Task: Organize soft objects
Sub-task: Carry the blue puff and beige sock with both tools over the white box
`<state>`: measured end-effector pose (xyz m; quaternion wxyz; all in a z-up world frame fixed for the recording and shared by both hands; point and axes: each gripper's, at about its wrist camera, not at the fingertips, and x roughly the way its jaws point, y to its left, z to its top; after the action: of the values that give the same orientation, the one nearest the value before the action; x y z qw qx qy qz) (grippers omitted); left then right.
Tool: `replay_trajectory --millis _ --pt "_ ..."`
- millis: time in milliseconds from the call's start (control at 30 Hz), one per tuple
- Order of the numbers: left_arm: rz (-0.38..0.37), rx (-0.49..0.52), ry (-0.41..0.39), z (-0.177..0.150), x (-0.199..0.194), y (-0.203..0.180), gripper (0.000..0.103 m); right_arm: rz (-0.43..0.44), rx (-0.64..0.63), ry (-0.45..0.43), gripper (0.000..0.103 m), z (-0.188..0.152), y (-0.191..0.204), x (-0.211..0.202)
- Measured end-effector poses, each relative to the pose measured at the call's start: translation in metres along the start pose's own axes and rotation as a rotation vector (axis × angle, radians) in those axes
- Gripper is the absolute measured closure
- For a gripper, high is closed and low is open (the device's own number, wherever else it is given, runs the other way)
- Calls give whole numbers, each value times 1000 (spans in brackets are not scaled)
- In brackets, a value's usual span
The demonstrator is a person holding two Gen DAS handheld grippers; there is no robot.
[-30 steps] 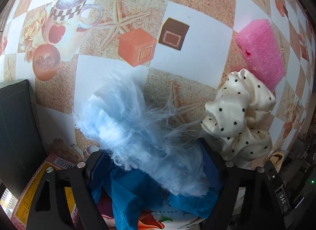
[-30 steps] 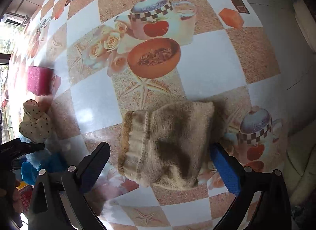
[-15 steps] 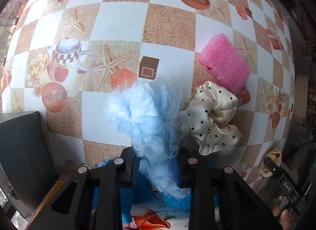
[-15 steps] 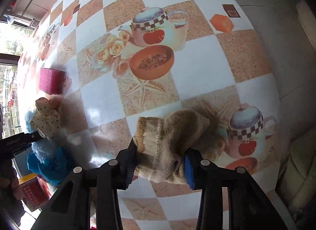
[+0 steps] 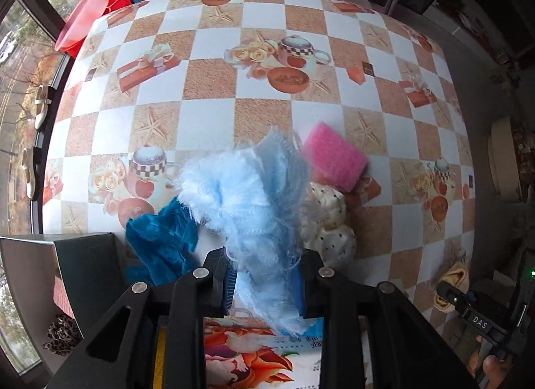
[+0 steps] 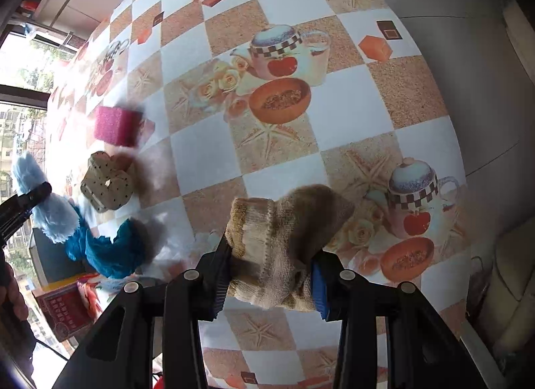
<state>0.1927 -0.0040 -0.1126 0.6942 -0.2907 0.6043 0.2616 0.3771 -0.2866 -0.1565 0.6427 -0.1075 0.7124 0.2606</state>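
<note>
My left gripper (image 5: pixel 265 285) is shut on a fluffy light-blue cloth (image 5: pixel 247 195), which hangs lifted above the table. Beneath it lie a dark blue cloth (image 5: pixel 160 238), a cream polka-dot scrunchie (image 5: pixel 326 221) and a pink sponge (image 5: pixel 334 158). My right gripper (image 6: pixel 269 283) is shut on a beige knitted sock (image 6: pixel 281 238), raised off the checked tablecloth (image 6: pixel 347 111). In the right wrist view the fluffy cloth (image 6: pixel 50 205), the scrunchie (image 6: pixel 108 181), the sponge (image 6: pixel 115 124) and the dark blue cloth (image 6: pixel 110 252) show at the left.
A dark box (image 5: pixel 57 272) stands at the left near edge, next to a printed carton (image 5: pixel 260 355) under my left gripper. Red basins (image 5: pixel 90 14) sit on the floor beyond the far left corner. The table's right edge (image 6: pixel 458 141) drops to a grey floor.
Both grippers closed from open, the left on the fluffy blue cloth and the right on the sock, and both rose from the table with them.
</note>
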Motion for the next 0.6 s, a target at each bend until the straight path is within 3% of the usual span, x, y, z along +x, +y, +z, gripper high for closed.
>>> replay_trajectory --millis 300,600 --pt "-76 154 44 -52 -8 -45 73 7 -41 29 60 -26 9 -3" --pt "-119 251 31 -100 -35 -51 73 5 -60 33 60 -49 29 -9"
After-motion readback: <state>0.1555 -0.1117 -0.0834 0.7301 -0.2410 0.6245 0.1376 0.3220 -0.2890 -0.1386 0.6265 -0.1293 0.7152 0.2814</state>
